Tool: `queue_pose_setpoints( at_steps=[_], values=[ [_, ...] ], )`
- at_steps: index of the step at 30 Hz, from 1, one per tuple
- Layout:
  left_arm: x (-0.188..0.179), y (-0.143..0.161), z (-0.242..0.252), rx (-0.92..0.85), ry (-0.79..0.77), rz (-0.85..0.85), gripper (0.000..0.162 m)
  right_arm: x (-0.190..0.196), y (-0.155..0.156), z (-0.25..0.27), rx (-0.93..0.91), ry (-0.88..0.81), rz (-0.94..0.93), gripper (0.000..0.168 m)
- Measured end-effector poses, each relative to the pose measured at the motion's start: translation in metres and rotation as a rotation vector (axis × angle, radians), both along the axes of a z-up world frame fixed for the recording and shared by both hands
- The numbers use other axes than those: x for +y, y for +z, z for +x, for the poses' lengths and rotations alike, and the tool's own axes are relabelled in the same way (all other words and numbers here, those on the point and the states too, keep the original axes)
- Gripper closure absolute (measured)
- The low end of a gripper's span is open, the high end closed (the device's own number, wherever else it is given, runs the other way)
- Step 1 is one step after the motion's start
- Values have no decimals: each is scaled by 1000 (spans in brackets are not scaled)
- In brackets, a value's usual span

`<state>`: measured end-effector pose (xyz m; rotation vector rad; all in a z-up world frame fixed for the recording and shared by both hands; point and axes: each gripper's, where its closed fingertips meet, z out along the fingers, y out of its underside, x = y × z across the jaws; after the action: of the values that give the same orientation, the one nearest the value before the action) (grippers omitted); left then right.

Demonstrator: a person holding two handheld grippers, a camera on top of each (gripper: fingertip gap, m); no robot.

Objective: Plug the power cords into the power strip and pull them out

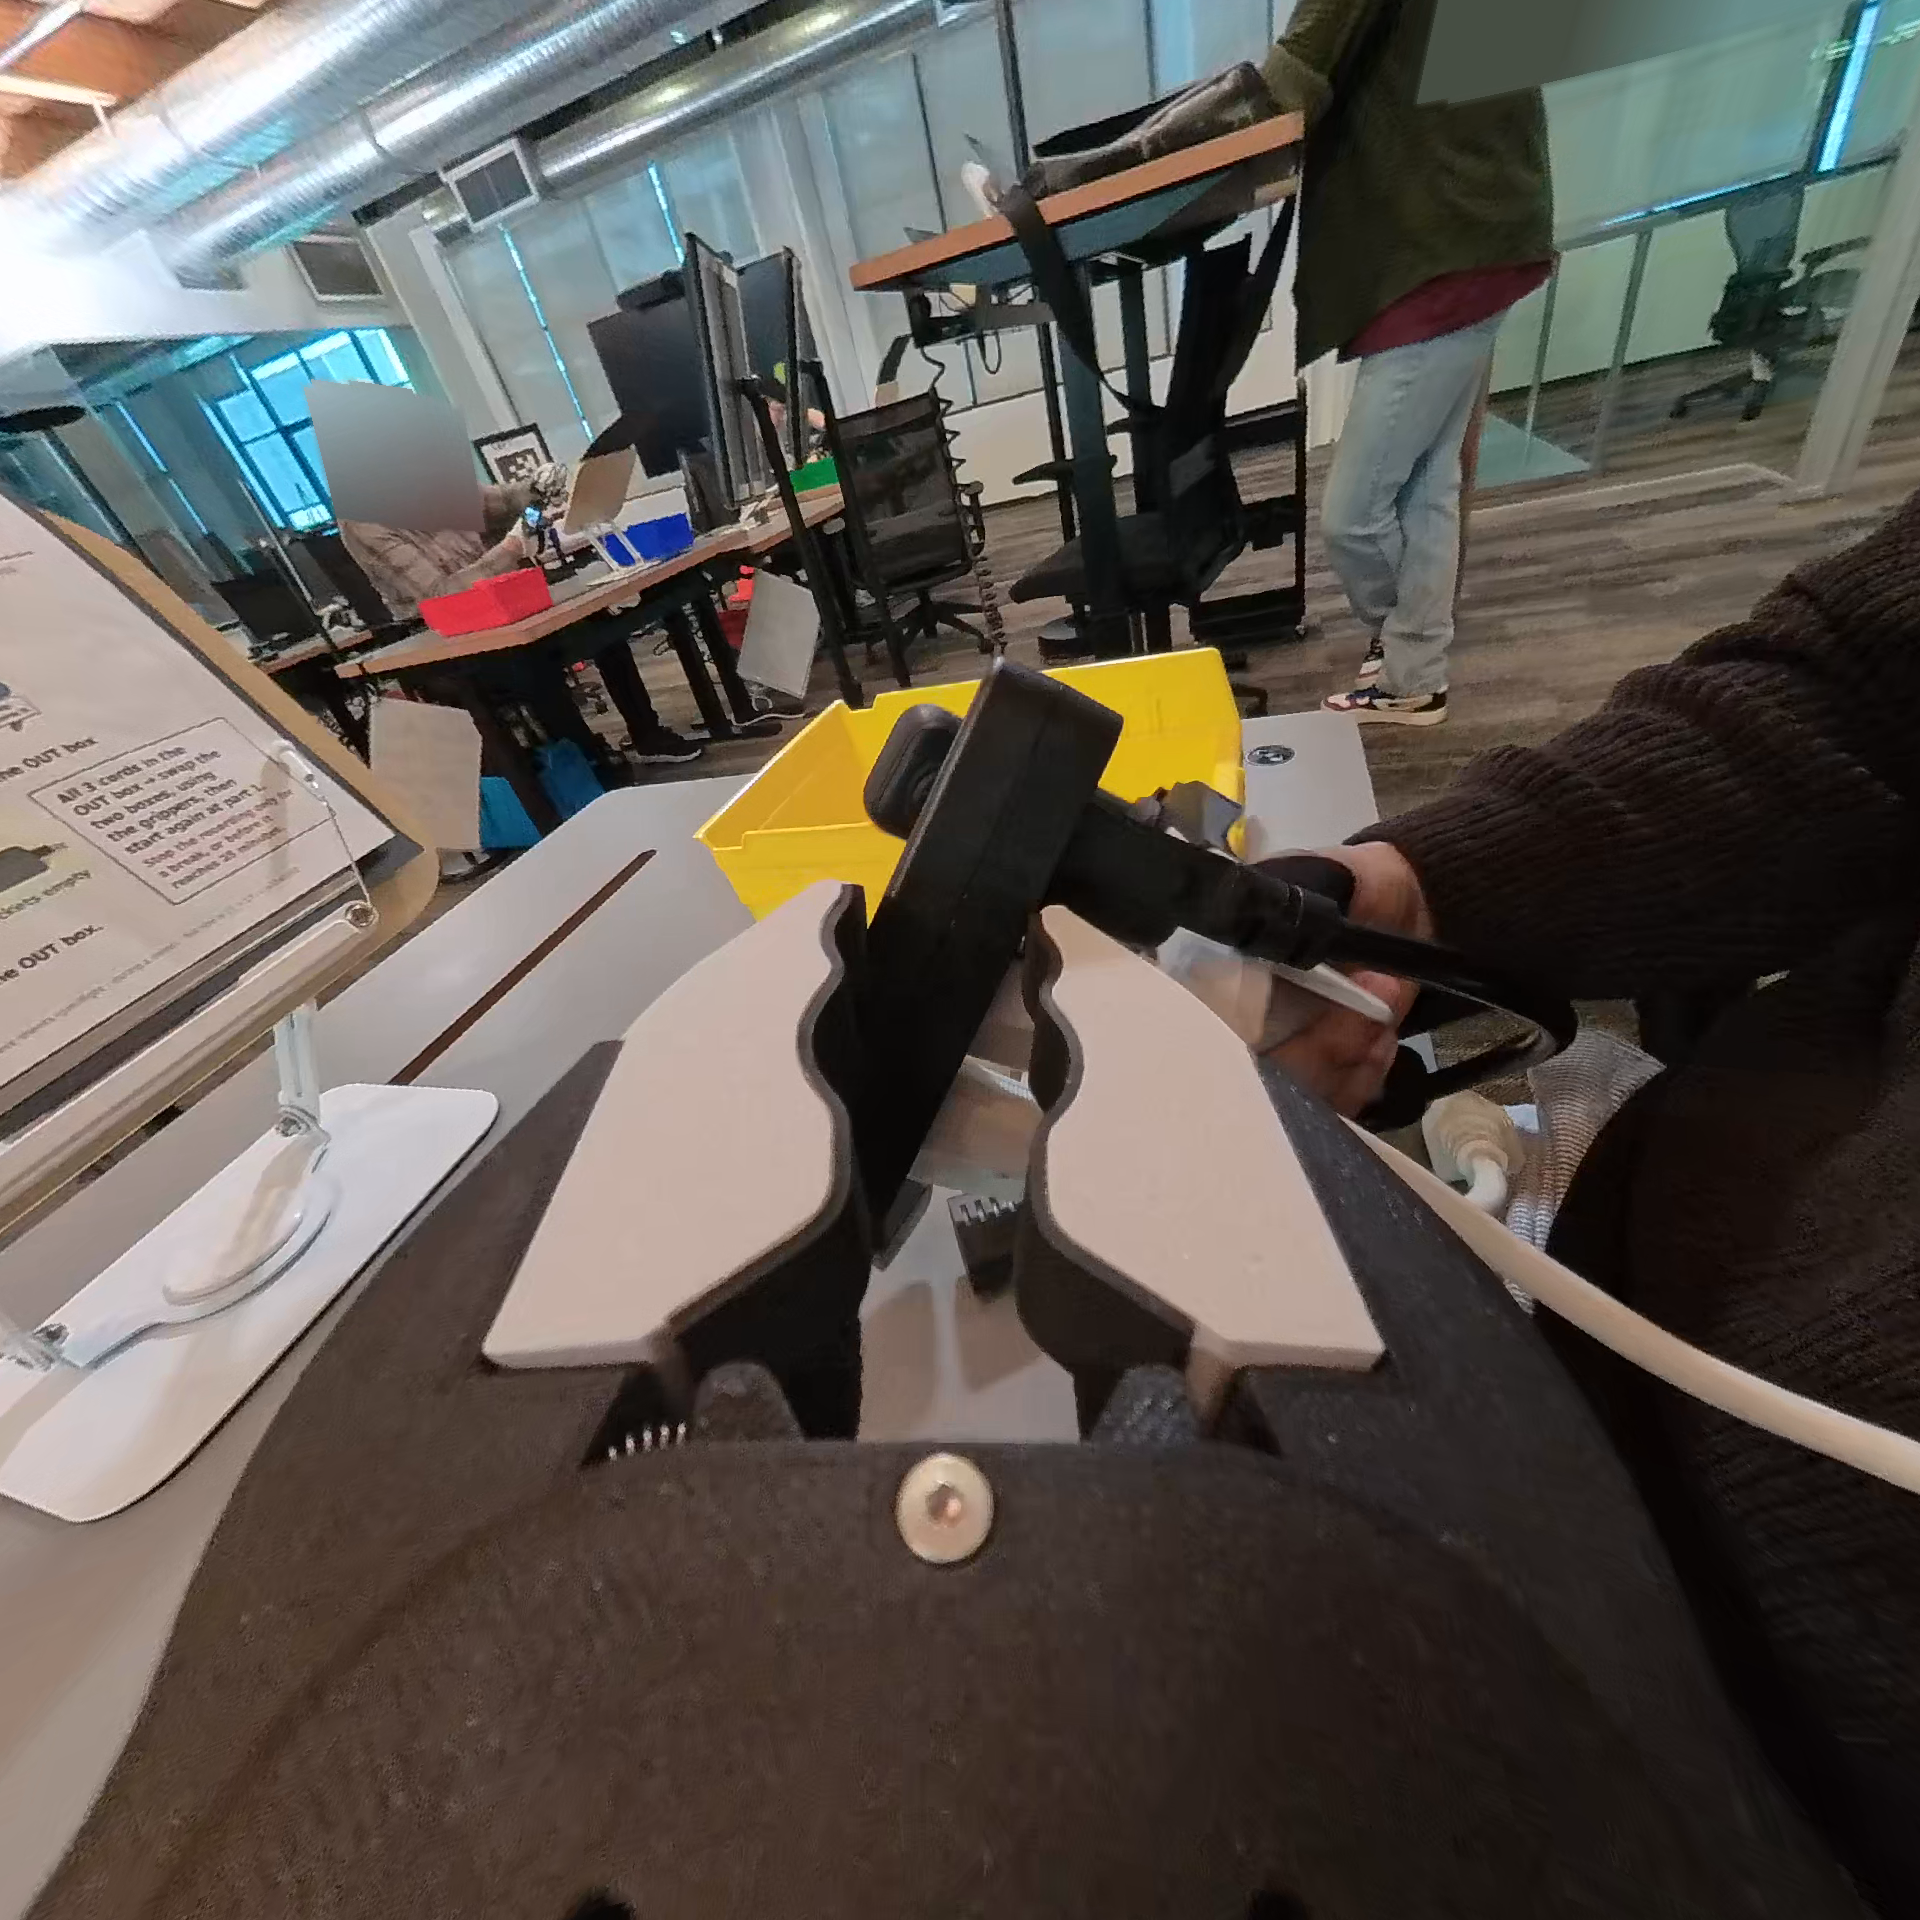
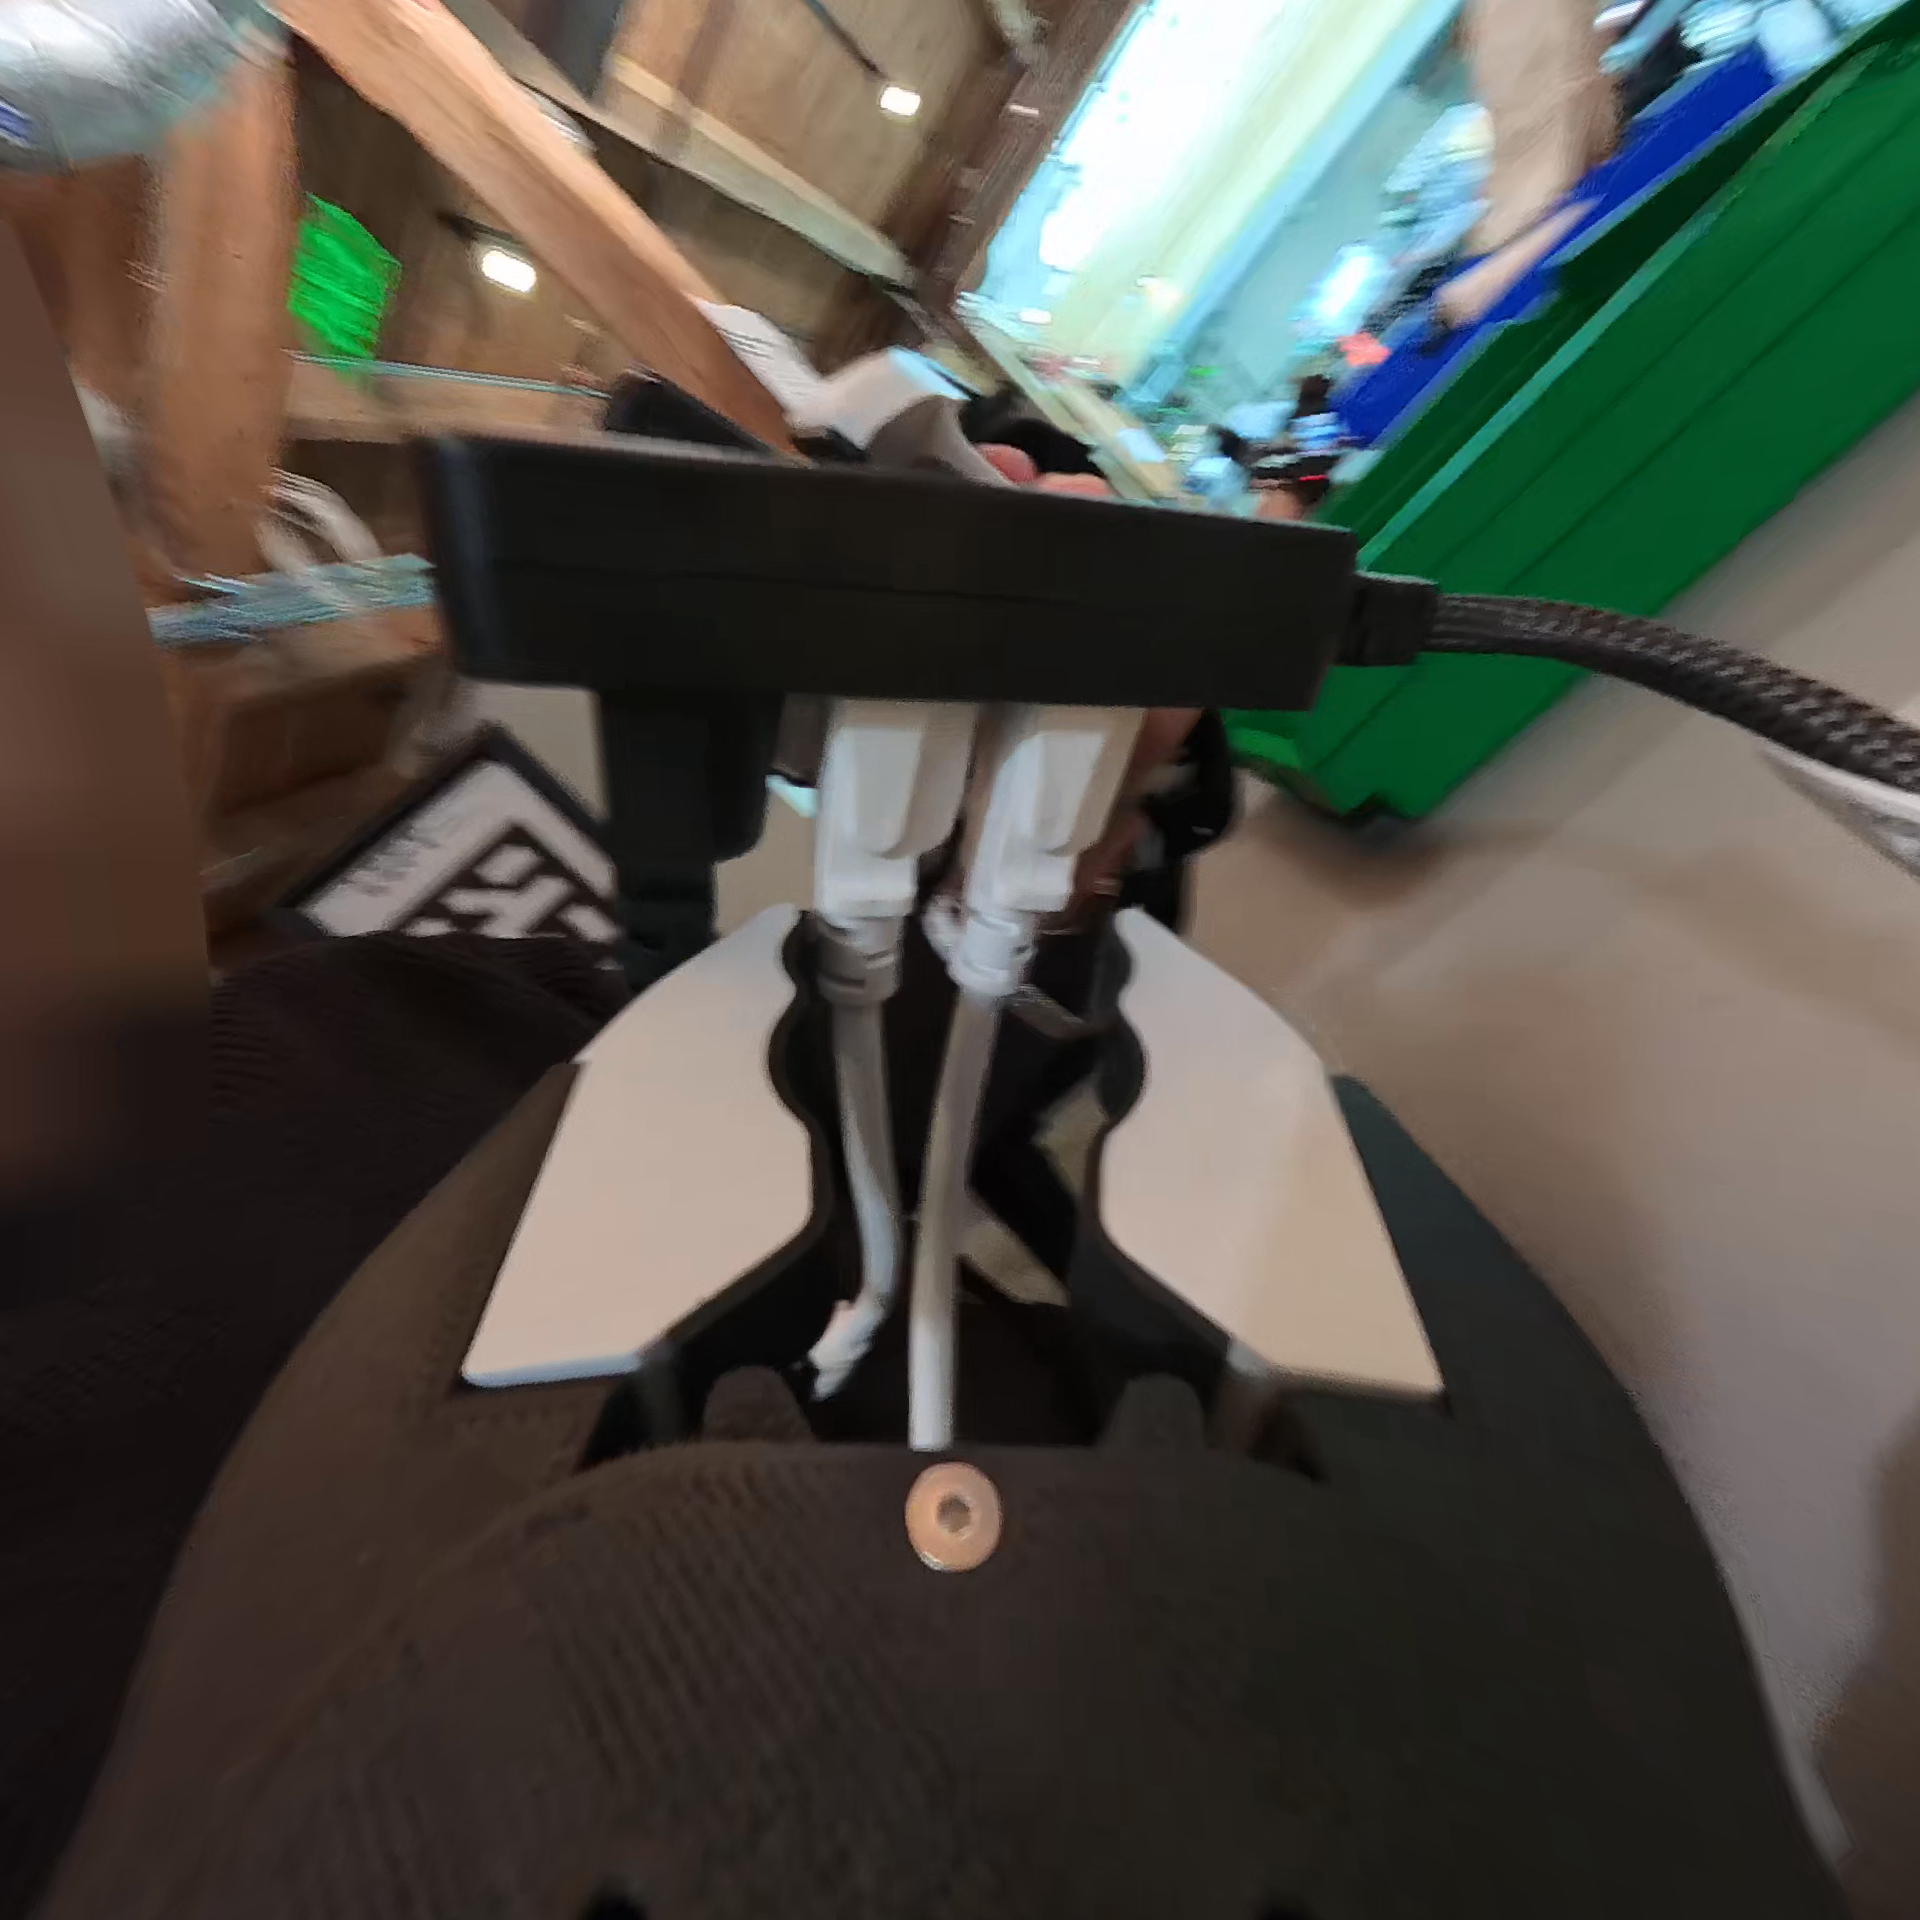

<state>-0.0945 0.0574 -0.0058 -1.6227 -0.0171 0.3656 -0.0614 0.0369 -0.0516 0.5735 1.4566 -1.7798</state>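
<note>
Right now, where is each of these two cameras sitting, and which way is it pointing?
Left wrist view: rides on the left gripper, looking forward and upward across an office; its fingers clamp the black power strip; a dark sleeve shows.
Right wrist view: rides on the right gripper, tilted and blurred, facing the strip's socket side with two white plugs in it.
Shared: the same power strip.

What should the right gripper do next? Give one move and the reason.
Probably close the right gripper on one white plug and pull it straight out. The left gripper already clamps the power strip in the air, three plugs sit in it, and the right jaws stand open around the white cords.
</note>
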Motion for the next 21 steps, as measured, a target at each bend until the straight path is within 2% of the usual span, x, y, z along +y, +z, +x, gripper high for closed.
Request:
queue_pose_setpoints(
  at_steps=[2, 4, 6, 12, 16, 21],
  values=[
    [-2, 3, 1, 3, -7, 17, 132, 9, 8, -7, -80, 10, -89, 123],
    [-6, 5, -1, 8, 1, 23, 133, 22, 20, -19, -146, -24, -185, 120],
    [-9, 8, -3, 15, 21, 31, 133, 32, 26, -29, -135, -87, -206, 118],
    [-20, 13, -21, 83, 201, 11, 133, 35, 32, -32, 159, -284, -56, 120],
    [-22, 7, -32, 200, 368, -115, 134, 23, 24, -28, 278, -331, 60, 117],
    [-9, -3, -28, 300, 449, -239, 135, 14, 8, -34, 401, -442, 225, 116]
  ],
)
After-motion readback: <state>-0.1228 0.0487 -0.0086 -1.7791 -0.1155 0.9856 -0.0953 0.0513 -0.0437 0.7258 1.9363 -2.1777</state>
